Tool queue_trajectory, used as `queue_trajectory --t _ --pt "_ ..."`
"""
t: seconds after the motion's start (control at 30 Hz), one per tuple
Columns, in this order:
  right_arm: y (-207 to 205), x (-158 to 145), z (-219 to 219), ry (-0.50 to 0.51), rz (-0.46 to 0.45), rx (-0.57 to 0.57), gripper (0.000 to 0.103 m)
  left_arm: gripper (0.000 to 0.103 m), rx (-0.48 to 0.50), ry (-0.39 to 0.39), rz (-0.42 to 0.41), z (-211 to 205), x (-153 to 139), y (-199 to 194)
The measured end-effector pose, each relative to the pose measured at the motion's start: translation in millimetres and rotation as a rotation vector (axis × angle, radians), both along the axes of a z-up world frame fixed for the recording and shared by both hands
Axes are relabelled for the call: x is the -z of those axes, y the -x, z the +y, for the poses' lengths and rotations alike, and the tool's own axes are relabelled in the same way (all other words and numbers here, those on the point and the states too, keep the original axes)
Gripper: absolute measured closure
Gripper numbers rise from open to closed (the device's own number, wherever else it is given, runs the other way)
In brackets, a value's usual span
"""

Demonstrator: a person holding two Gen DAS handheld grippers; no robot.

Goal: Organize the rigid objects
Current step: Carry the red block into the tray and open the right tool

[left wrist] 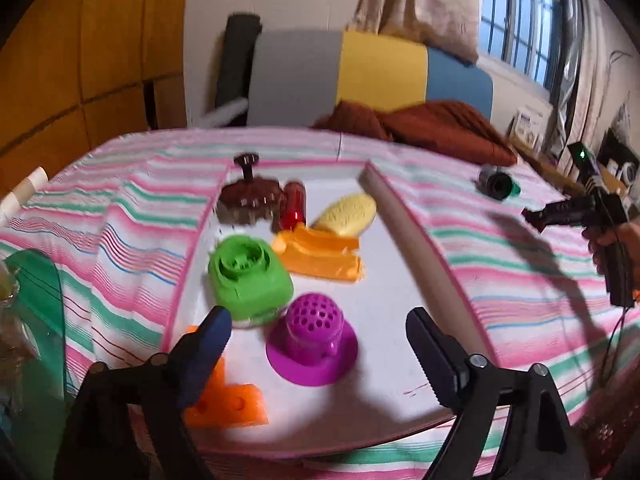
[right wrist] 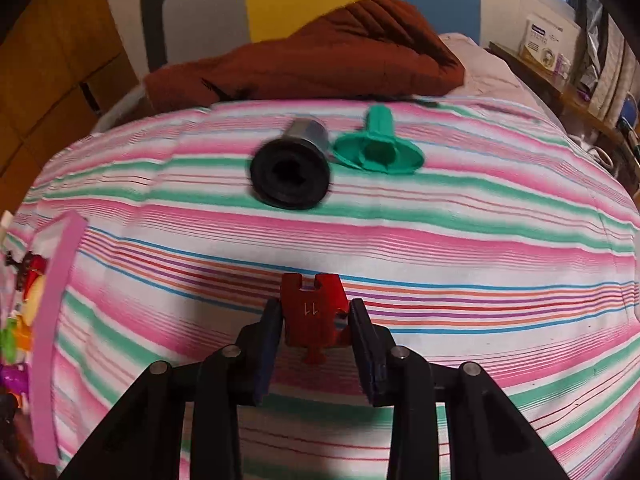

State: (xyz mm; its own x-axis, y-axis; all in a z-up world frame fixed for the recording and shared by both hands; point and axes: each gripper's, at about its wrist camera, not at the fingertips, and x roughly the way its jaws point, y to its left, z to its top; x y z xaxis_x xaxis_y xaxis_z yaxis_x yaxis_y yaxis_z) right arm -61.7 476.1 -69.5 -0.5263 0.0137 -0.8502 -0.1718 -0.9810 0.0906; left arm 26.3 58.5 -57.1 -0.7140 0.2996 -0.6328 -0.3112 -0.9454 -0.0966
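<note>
While the left tongs (left wrist: pixel 316 344) gape released over the purple strainer (left wrist: pixel 312 340) in the tray (left wrist: pixel 404 216) at lower centre, the right tongs (right wrist: pixel 314 320) should keep the red block (right wrist: pixel 312 312) clenched level toward that tray.

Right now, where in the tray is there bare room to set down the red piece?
The tray's right strip is bare, between the purple strainer, the orange piece and the right wall. The far-left corner is crowded: brown part, red cylinder, yellow oval, green part.
</note>
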Motion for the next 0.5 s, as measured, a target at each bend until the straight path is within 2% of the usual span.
queue_trajectory --t 0.13,0.5 --pt "-4.2 -8.3 -18.4 0.031 0.038 -0.047 0.07 0.004 -0.029 -0.007 0.001 -1.6 -1.5 -1.2" --pt "-19.5 -19.9 -90.6 0.069 0.099 -0.259 0.07 0.0 -0.033 -0.001 0.005 -0.8 -1.7 -7.0"
